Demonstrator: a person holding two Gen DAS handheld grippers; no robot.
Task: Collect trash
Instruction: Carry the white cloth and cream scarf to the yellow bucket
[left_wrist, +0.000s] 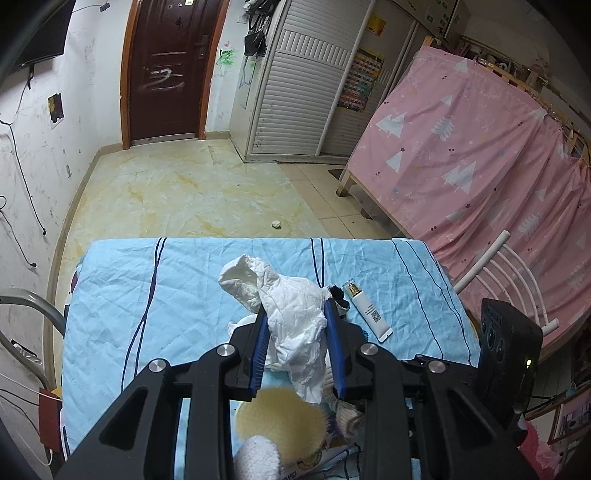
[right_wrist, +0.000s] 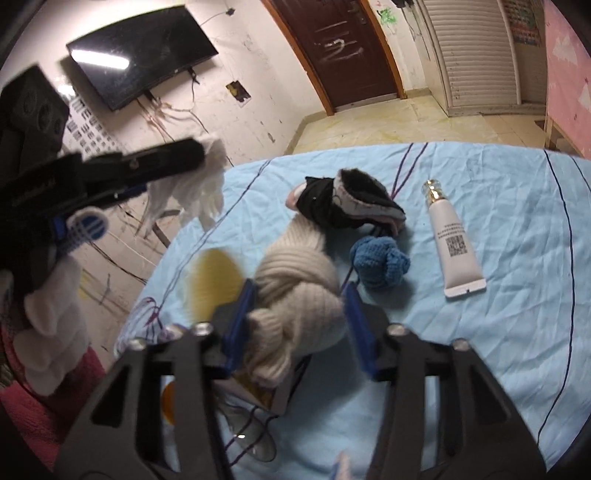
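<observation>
Two grippers are in play over the blue bedsheet; the left gripper has its blue pads clamped on a crumpled white tissue, the wad bulging up and forward past the fingertips toward twelve o'clock, its long axis running along the fingers, and from the right wrist view it appears lifted clear of the bed; the right gripper is spread wide, its pads either side of a knotted cream knit piece, left pad close against the wool and right pad near or touching its far side, so I judge it astride, not gripping; that knit runs from six o'clock up toward a black furry item at twelve; a small blue knit ball sits just beside the right pad at one o'clock, and a white cosmetic tube lies further off at two o'clock, cap pointing away; so the trash is already in the left hand, and the coming move likely turns on carrying it off without snagging the clothing; open room lies ahead, past the bed's far edge over bare floor, where another small white scrap waits at twelve o'clock; to the right a pink curtain and a white rail crowd in; no bin is visible.
</observation>
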